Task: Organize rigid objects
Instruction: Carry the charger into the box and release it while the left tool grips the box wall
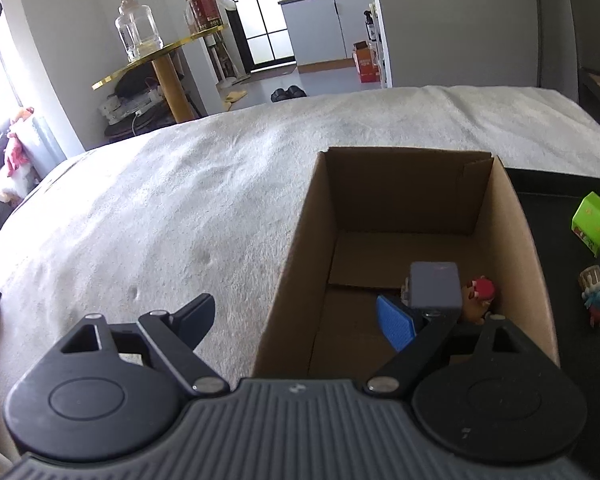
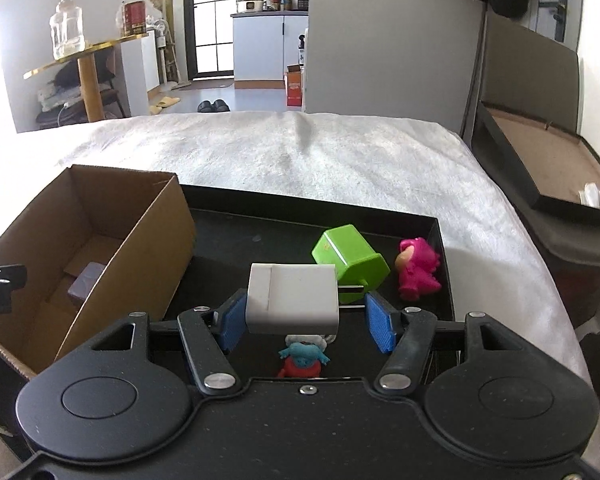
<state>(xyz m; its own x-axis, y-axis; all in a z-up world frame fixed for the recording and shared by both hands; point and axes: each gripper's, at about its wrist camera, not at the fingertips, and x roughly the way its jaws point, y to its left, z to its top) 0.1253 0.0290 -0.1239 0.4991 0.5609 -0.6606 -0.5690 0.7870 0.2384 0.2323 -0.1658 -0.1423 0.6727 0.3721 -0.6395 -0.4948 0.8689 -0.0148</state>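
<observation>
Our right gripper [image 2: 306,314] is clamped on the white charger [image 2: 292,298], prongs against the right pad, above the black tray [image 2: 300,208]. Our left gripper [image 1: 296,316] hangs open over the box [image 1: 512,216], a grey block [image 1: 434,284] lying inside.

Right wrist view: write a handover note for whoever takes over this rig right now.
Left gripper: open, empty, at the cardboard box.
Right gripper: shut on the white charger, held over the black tray.
Done: grey block and red-topped figurine are in the box.
Left: box the white charger, then the green charger, pink figurine and blue-and-red figurine from the tray.
</observation>
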